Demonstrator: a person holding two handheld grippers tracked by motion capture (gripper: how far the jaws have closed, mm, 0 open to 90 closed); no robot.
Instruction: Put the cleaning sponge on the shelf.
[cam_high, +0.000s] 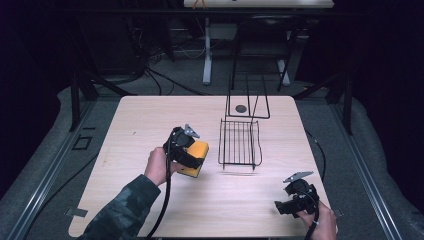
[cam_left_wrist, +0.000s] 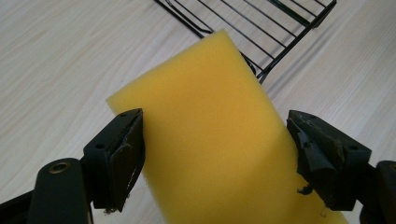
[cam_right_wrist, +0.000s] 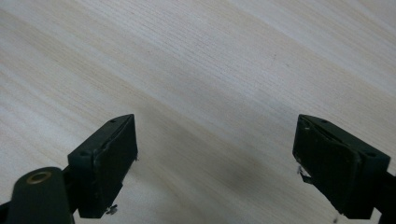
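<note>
Gripping a yellow sponge (cam_left_wrist: 210, 140) across its width, the left gripper (cam_high: 189, 150) carries it over the middle of the desk (cam_high: 150, 115), just left of a black wire rack (cam_high: 240, 142). In the left gripper view the two fingers (cam_left_wrist: 122, 156) press on opposite long sides of the block, closed on it with foam filling the gap between them. Judged by its open-cell look, the sponge is light, soft and easily squashed, not slippery or fragile; a hold across the narrow sides near mid-length, as here, should keep it from bending or swinging. A second wire frame (cam_high: 248, 97) stands upright at the far edge beyond the rack, with a small dark disc (cam_high: 241, 108) at its foot. Near the right corner, the right gripper (cam_high: 295, 197) hangs over bare wood, fingers (cam_right_wrist: 105, 163) spread wide and holding nothing.
</note>
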